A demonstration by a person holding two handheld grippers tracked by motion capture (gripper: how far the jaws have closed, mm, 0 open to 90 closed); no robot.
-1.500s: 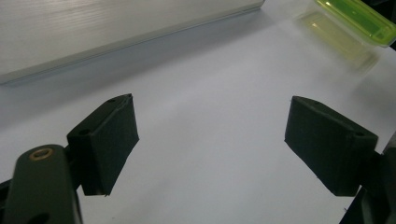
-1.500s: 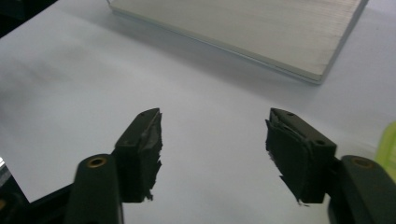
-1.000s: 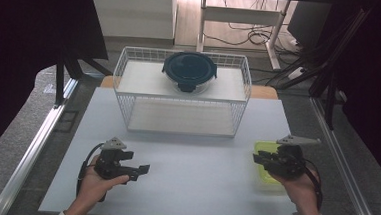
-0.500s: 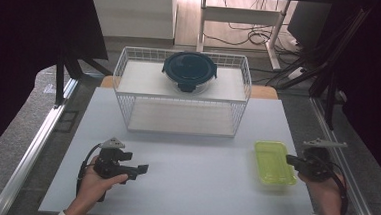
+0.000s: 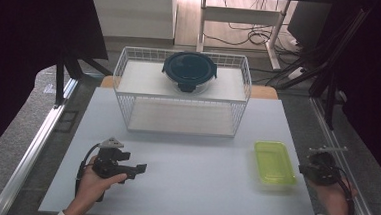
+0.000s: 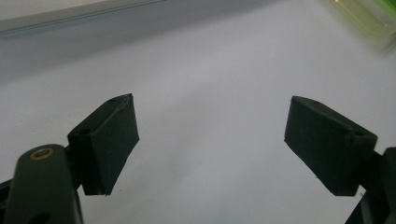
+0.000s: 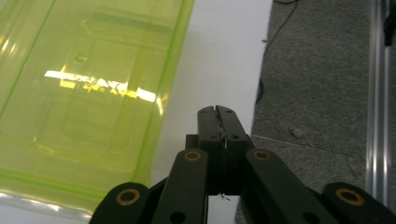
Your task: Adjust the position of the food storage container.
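Observation:
A translucent green container (image 5: 274,162) lies flat on the white table (image 5: 198,188) at the right; it is also in the right gripper view (image 7: 84,93) and at the top right corner of the left gripper view (image 6: 369,18). My right gripper (image 5: 306,169) is just right of it, at the table's right edge. In its own view the right gripper (image 7: 215,112) has its jaws pressed together, shut with nothing between them. My left gripper (image 5: 140,169) rests at the front left, pointing right. There the left gripper (image 6: 210,135) stands open over bare table.
A white wire rack (image 5: 181,102) stands at the back middle of the table. A round container with a dark lid (image 5: 189,71) sits on its top shelf. Grey floor and a metal rail (image 7: 378,93) lie just beyond the table's right edge.
My right hand has moved right and down, from over the green container to the table's edge, leaving the container uncovered on the table. The left hand has stayed put.

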